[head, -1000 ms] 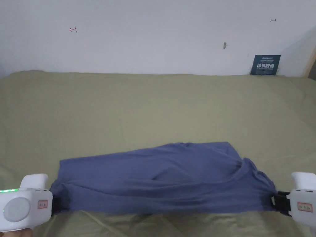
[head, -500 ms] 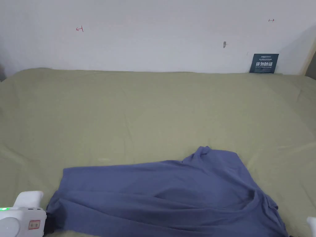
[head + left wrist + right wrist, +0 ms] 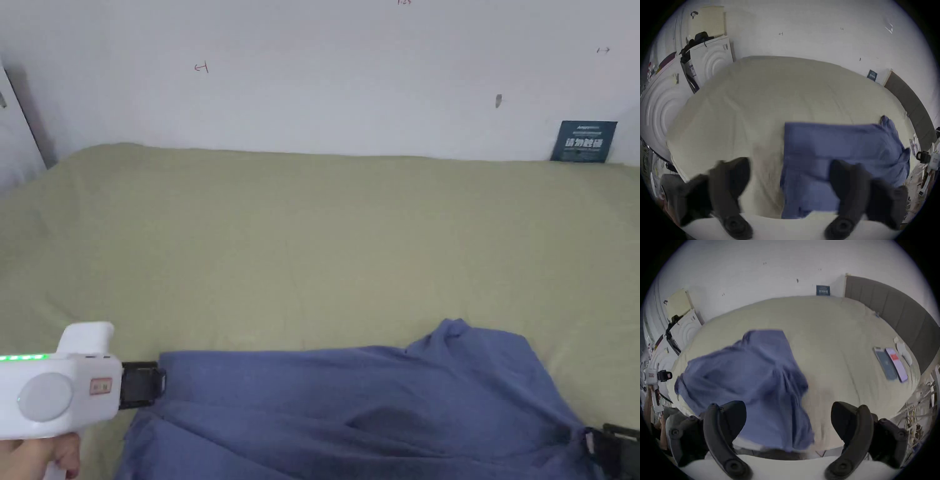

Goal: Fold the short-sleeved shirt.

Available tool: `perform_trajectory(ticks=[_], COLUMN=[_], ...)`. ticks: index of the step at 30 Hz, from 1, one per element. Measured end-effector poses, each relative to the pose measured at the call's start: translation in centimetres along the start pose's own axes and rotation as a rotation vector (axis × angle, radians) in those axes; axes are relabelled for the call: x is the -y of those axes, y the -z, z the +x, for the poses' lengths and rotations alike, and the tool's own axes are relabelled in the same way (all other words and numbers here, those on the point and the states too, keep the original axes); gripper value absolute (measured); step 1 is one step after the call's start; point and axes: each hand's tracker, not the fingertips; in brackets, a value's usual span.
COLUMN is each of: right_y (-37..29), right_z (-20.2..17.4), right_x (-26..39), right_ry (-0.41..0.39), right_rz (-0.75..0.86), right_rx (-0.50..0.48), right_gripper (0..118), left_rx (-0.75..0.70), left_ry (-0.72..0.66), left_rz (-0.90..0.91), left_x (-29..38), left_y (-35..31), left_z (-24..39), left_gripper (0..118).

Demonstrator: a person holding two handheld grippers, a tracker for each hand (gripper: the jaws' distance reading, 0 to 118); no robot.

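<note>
Lying between parted jaws: shirt (image 3: 375, 412)

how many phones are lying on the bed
2, as far as the right gripper view shows. A dark phone and a phone with a lit screen lie side by side on the bed, apart from the blue shirt.

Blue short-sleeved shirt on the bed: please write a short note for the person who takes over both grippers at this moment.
Left gripper: open, jaws spread wide in its own view, at the left edge of the blue fabric short-sleeved shirt.
Right gripper: open, at the shirt's right end, nothing between the jaws.
Shirt: lies along the near edge of the olive-green bed sheet, folded into a long band, still wrinkled and bunched at the right end.
Done: one lengthwise fold, it seems.
Left: smooth it, then probably fold the ends across.
</note>
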Motion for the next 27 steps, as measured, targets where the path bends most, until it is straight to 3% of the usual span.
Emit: perform_trajectory(ticks=[1,2,3,4,6,8,9,10,11,15,16,18,21,22,24,25,26,27], right_y=[1.0,0.7,1.7,2.3,3.7,5.0,5.5,6.2,6.7,8.2,8.7,8.9,9.8,10.6,11.4,11.8,12.8,13.7], right_z=[-0.1,-1.0,-1.4,-1.6,-1.8,-2.3,-2.4,-2.2,-2.0,-2.4,-2.4,-2.3,-2.5,-2.3,-2.4,-2.4,-2.1,-2.1], right_x=[-1.0,-2.0,-3.1,-3.6,-5.4,-6.2,-6.5,-6.9,-7.2,-8.2,-8.3,-8.3,-8.2,-8.5,-8.8,-9.0,-9.6,-9.8], right_ry=[-0.003,0.056,0.054,0.065,0.041,0.02,0.01,-0.003,-0.003,-0.06,-0.063,-0.062,-0.073,-0.074,-0.066,-0.063,-0.046,-0.036], right_rz=[0.011,0.027,0.025,0.034,0.023,0.019,0.008,-0.007,-0.007,-0.036,-0.044,-0.058,-0.083,-0.091,-0.086,-0.089,-0.11,-0.141], right_rx=[-0.002,0.051,0.049,0.054,0.012,0.046,0.047,0.021,0.026,0.016,0.019,0.028,0.036,0.033,0.033,0.034,0.015,-0.001], right_gripper=[73,43,10,1,0,0,0,0,0,0,0,0,0,0,0,6,24,58], left_rx=[-0.004,-0.01,-0.018,-0.02,-0.032,-0.045,-0.041,-0.058,-0.085,-0.109,-0.092,-0.08,-0.026,0.001,-0.015,-0.014,-0.011,-0.012], left_ry=[0.002,0.004,-0.004,-0.002,0.001,0.017,0.029,0.023,0.032,0.064,0.066,0.076,0.074,0.067,0.071,0.069,0.065,0.064], left_rz=[0.0,-0.01,-0.014,-0.027,-0.062,-0.097,-0.132,-0.157,-0.195,-0.185,-0.199,-0.199,-0.157,-0.143,-0.167,-0.169,-0.171,-0.172], left_x=[-1.1,-2.0,-2.9,-3.7,-5.1,-5.2,-5.4,-5.4,-5.2,-4.2,-3.8,-3.5,-3.9,-3.8,-4.4,-4.6,-4.9,-4.2], left_y=[0.9,2.0,4.1,5.3,7.9,9.4,10.4,11.7,12.8,13.9,14.0,13.4,12.4,12.2,13.8,13.9,14.1,13.9], left_z=[0.4,0.8,0.3,0.3,0.4,0.5,0.5,0.3,0.3,0.5,0.4,0.5,1.4,1.4,1.5,1.5,1.8,0.6], left_gripper=[62,23,0,0,0,6,32,95,118,110,99,58,42,4,2,2,2,2])
